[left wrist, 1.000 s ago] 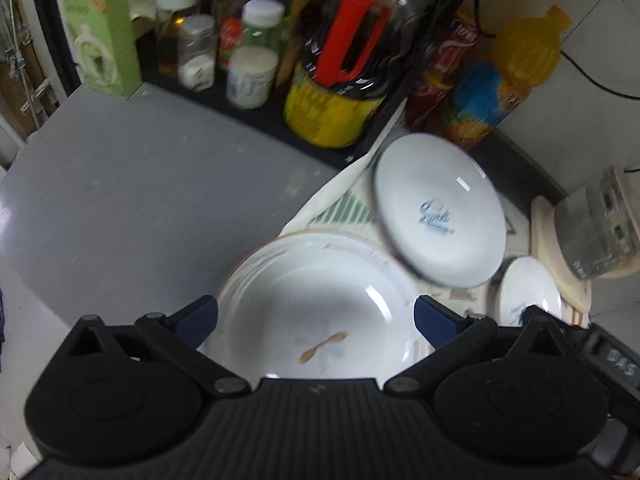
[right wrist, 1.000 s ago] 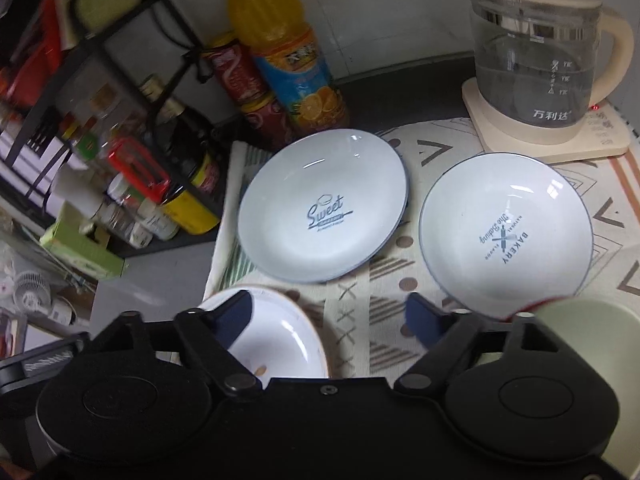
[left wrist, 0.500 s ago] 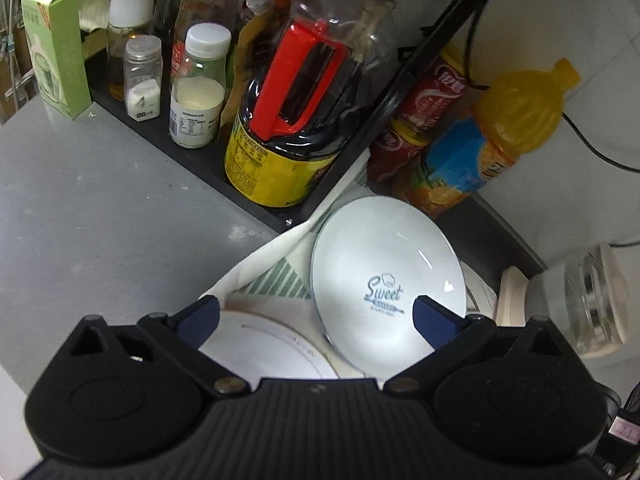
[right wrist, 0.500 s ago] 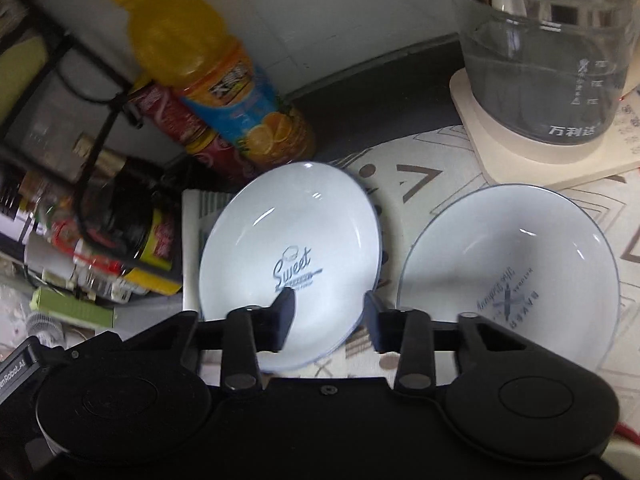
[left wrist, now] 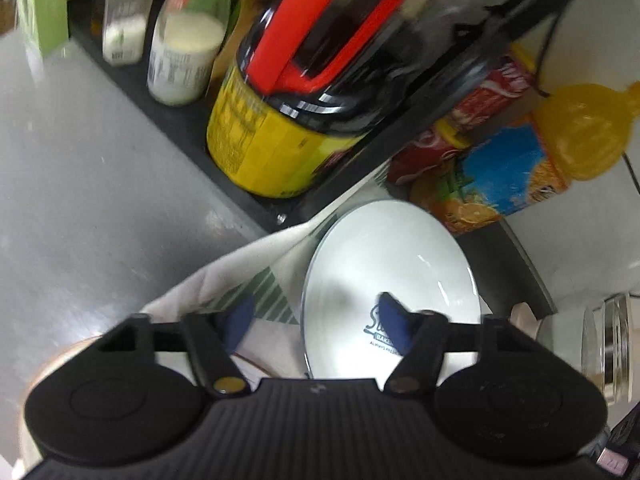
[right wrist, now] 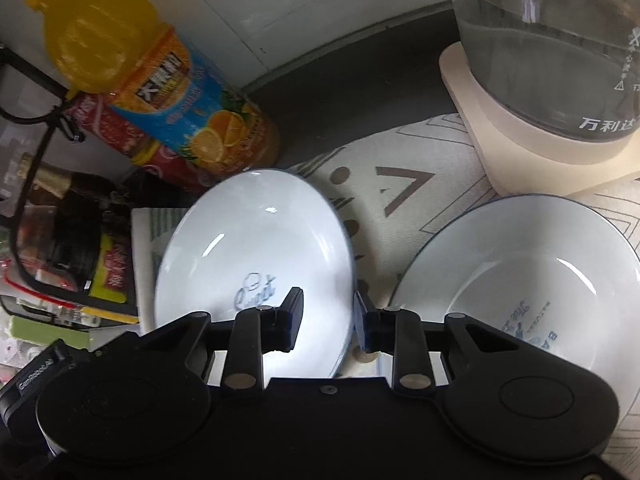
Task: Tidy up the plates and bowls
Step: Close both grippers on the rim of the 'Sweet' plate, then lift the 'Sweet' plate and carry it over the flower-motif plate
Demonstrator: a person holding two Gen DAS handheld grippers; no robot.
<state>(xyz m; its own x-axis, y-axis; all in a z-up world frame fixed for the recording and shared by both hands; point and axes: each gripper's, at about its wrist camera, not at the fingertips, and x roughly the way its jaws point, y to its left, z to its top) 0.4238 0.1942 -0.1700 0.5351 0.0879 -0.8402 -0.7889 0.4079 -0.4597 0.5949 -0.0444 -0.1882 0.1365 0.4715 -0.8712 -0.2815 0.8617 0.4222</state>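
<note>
A white plate with a thin blue rim and "Sweet" printed on it (left wrist: 384,264) (right wrist: 256,240) lies on a patterned cloth (right wrist: 404,160). My left gripper (left wrist: 316,320) straddles the plate's left rim, one blue pad over the cloth and the other over the plate's inside. Its jaws are closing and a gap shows on both sides of the rim. My right gripper (right wrist: 328,316) straddles the same plate's right rim. Its jaws are also closing, with room left beside the inner pad. A second white plate marked "Bakery" (right wrist: 520,276) lies to the right on the cloth.
A black rack holds a dark sauce jug with a red handle (left wrist: 304,92) and small jars (left wrist: 184,48). An orange juice bottle (right wrist: 152,80) and red cans (left wrist: 436,152) stand behind the plate. A glass kettle (right wrist: 552,48) is at the back right. A cream bowl's rim (left wrist: 52,364) shows bottom left.
Both grippers came down and closer onto the "Sweet" plate, one at each side rim. Both pairs of jaws narrowed. The white bowl slid almost out of the left wrist view.
</note>
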